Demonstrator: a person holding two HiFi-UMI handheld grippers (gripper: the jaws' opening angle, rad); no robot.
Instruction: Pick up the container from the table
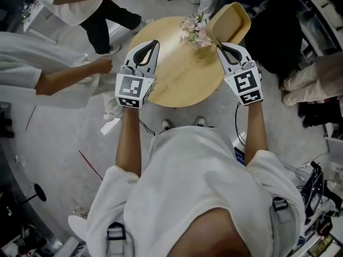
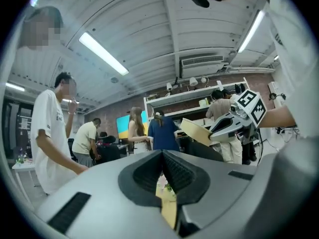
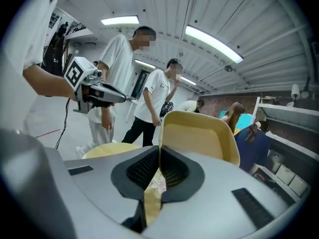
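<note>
The tan plastic container (image 1: 230,22) hangs tilted in the air over the far right edge of the round wooden table (image 1: 174,71). My right gripper (image 1: 219,46) is shut on its near rim. In the right gripper view the rim runs between the pads (image 3: 172,169) and the container (image 3: 199,136) rises beyond them. My left gripper (image 1: 153,43) is raised over the table's left side with its jaws shut and nothing in them; the left gripper view shows the pads (image 2: 174,171) meeting. From there the container (image 2: 195,131) shows to the right.
A bunch of pale pink flowers (image 1: 195,32) lies on the table just left of the container. A person's hand (image 1: 101,66) reaches in near the table's left edge. Another person (image 1: 88,7) stands beyond, and legs (image 1: 305,82) show at the right.
</note>
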